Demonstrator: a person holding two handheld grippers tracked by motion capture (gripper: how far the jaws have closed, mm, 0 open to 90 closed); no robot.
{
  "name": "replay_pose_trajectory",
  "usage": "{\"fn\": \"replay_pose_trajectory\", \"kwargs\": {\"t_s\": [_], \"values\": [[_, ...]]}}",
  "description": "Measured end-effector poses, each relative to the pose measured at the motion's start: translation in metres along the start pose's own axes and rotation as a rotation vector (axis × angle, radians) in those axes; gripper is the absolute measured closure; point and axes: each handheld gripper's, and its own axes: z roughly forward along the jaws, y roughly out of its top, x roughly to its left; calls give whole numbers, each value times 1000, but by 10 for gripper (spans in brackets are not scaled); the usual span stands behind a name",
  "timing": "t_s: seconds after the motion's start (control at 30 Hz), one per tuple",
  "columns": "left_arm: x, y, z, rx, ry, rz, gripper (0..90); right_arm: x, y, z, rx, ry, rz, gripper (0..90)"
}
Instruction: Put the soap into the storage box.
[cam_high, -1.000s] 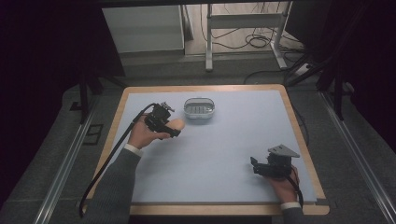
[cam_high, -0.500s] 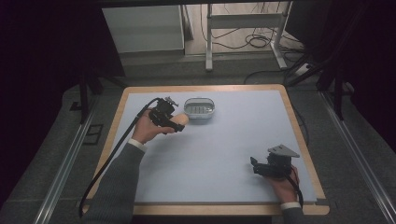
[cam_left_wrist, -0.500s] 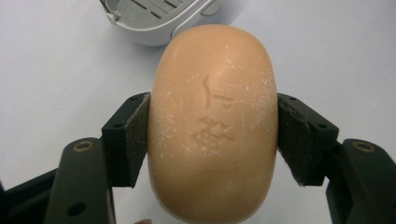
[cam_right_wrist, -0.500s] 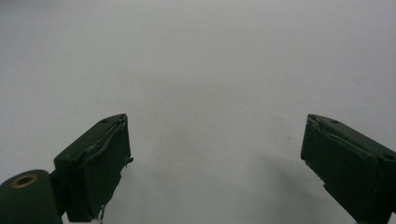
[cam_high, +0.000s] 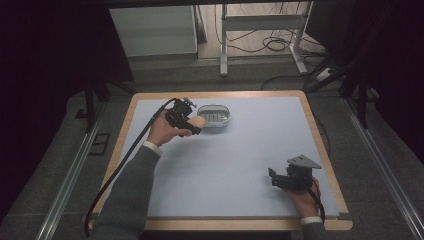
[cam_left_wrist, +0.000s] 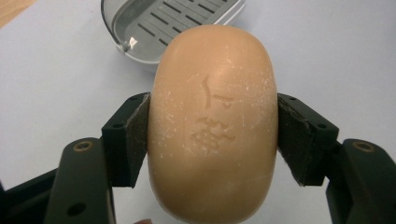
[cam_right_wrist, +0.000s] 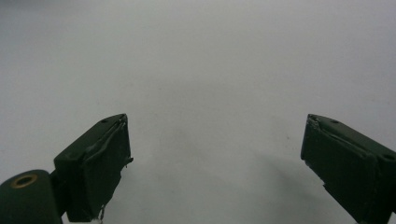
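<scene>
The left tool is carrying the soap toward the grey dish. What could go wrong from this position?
1. The soap is smooth and rounded, and the left tool grips it only at its two sides, so it may slip or rotate out.
2. The soap dish looks small and light; an off-centre release could land the bar on its rim or push the dish along the table.
3. The right tool, open and far off, cannot steady the dish.

In the left gripper view the soap (cam_left_wrist: 212, 126) hides part of the soap dish (cam_left_wrist: 140, 32), and the top edge cuts the dish off.
</scene>
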Motion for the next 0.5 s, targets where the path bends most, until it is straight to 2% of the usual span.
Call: {"fn": "replay_pose_trajectory", "kwargs": {"t_s": [0.23,0.27,0.4,0.5], "values": [[3,9,5,-6,-3,-7,323,0,0,0,1,1,1,85],[3,12,7,-6,-18,-2,323,0,0,0,2,2,2,85],[5,16,10,-8,-28,-8,323,-1,0,0,2,4,3,85],[5,20,14,-1,-23,-1,323,0,0,0,3,3,2,85]]}}
